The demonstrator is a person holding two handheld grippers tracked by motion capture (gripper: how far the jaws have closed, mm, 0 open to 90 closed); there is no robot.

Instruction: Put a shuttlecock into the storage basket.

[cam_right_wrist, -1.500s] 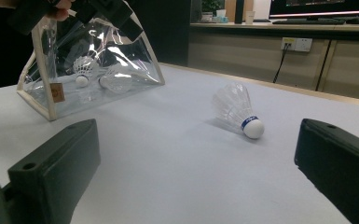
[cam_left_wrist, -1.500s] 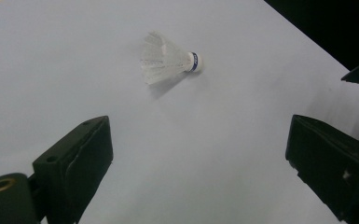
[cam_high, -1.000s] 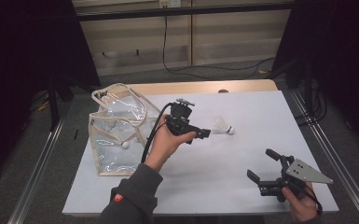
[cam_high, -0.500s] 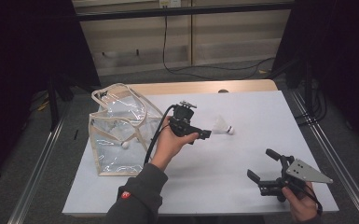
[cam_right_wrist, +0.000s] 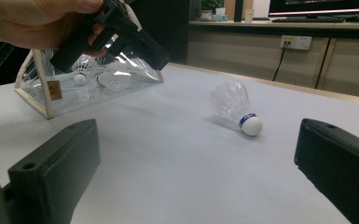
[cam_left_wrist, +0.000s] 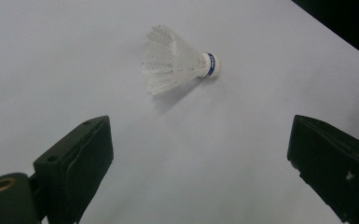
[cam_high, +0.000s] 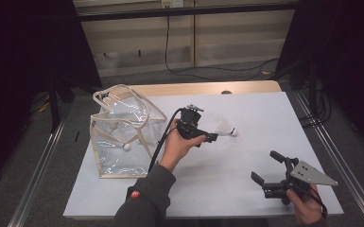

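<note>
Left gripper [cam_high: 207, 137] has edged closer to shuttlecock [cam_high: 226, 127] since earlier frame; right gripper [cam_high: 270, 169] unmoved. Shuttlecock lies on its side on white table [cam_high: 246, 109], cork pointing away from clear bag [cam_high: 123, 135], well apart from bag. Left gripper jaws spread wide, empty, just short of shuttlecock's feathers. Right gripper jaws also wide apart, empty, well nearer person than shuttlecock. Bag holds more shuttlecocks [cam_right_wrist: 81, 70].

Left claw closing in on shuttlecock

Over the last sec the left claw [cam_high: 210, 137] w/ hand & forearm slid toward 3 o'clock across the surface [cam_high: 246, 113], away from the clear bag [cam_high: 123, 137]; gap to the shuttlecock [cam_high: 225, 127] shrank, claw tip now just beside its feathers, jaws wide apart.
</note>
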